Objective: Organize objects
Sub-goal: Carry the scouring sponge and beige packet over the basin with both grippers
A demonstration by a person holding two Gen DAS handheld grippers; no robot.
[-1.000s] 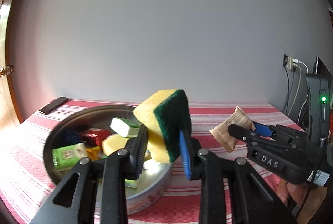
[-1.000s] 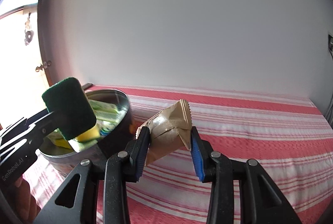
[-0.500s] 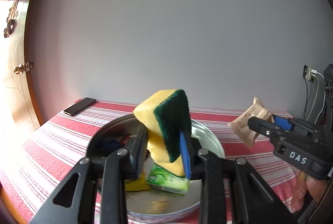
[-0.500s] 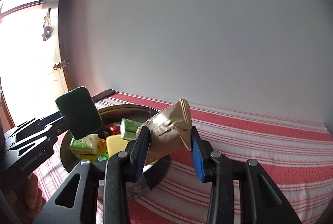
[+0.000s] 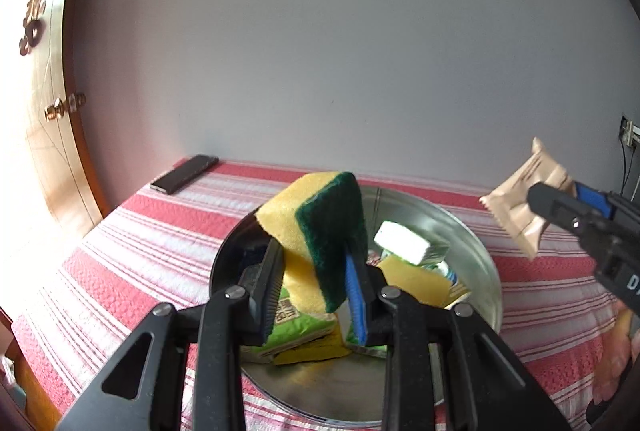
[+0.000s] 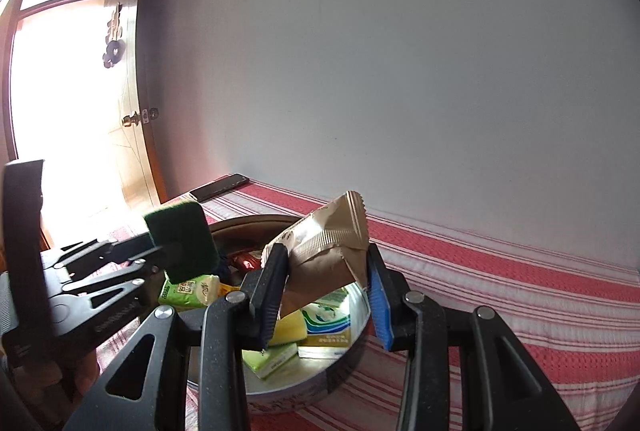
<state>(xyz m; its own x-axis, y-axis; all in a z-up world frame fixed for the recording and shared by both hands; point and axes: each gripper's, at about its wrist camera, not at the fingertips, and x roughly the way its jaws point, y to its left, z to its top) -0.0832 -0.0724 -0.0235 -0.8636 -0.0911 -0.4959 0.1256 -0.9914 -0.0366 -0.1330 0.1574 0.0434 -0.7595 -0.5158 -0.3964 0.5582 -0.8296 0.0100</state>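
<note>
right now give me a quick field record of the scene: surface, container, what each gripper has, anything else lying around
surface: red and white striped tablecloth
container: round metal tin, holding small packets and a yellow sponge piece
left gripper: shut on the yellow and green sponge, held above the tin
right gripper: shut on the tan snack packet, held above the tin
elsewhere: black phone near the tablecloth's far corner

Both claws are matte black plastic frames with triangular cut-outs and silver screw heads; the left claw [image 5: 316, 295] and right claw [image 6: 326, 295] each pair one black ribbed pad with one blue
</note>
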